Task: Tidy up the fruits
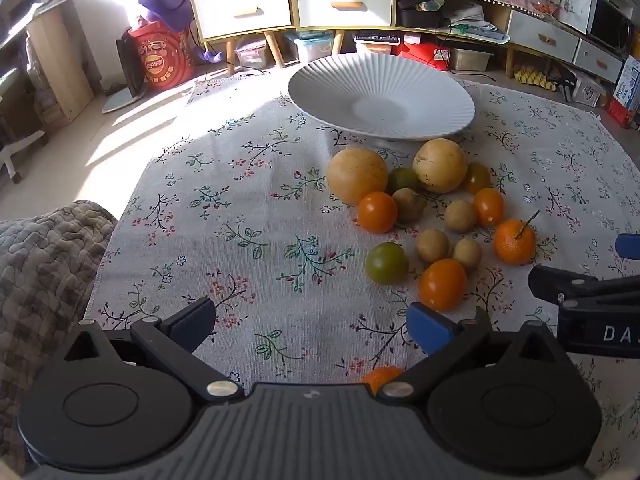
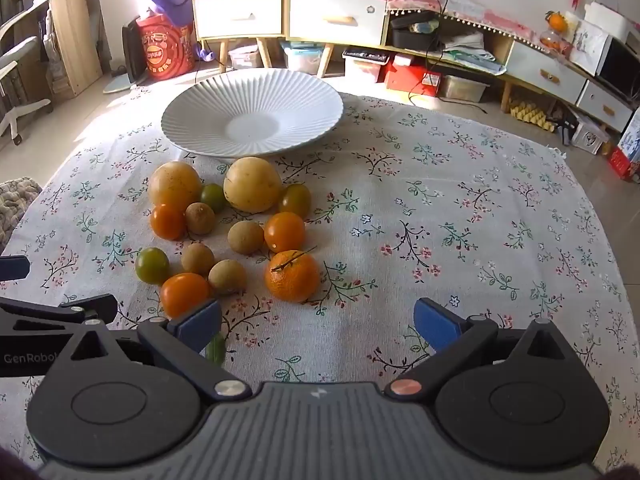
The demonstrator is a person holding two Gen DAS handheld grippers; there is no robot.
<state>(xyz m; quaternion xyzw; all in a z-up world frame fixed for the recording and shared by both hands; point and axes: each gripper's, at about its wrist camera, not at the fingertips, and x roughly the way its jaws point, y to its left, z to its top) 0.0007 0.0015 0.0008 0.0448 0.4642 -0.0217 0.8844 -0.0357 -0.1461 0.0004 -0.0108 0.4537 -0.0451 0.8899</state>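
Note:
A white ribbed plate (image 1: pixel 380 80) (image 2: pixel 252 116) stands empty at the far side of the floral tablecloth. In front of it lies a cluster of fruits: two large yellow round fruits (image 1: pixel 356 176) (image 2: pixel 252 184), several orange tomatoes (image 1: pixel 442 284) (image 2: pixel 184 294), green tomatoes (image 1: pixel 386 263) (image 2: pixel 152 265), small brown fruits (image 1: pixel 432 245) (image 2: pixel 227 276) and a mandarin with a stem (image 1: pixel 515 241) (image 2: pixel 292 276). My left gripper (image 1: pixel 310 326) is open and empty, left of the cluster. My right gripper (image 2: pixel 316 324) is open and empty, just in front of the mandarin. Another orange fruit (image 1: pixel 380 376) peeks from under the left gripper.
The floral cloth (image 2: pixel 460 220) covers the table. A quilted grey cushion (image 1: pixel 44 264) lies at the left edge. Behind the table stand wooden drawer cabinets (image 2: pixel 332 16), storage boxes (image 2: pixel 412 76) and a red bag (image 1: pixel 164 58) on the floor.

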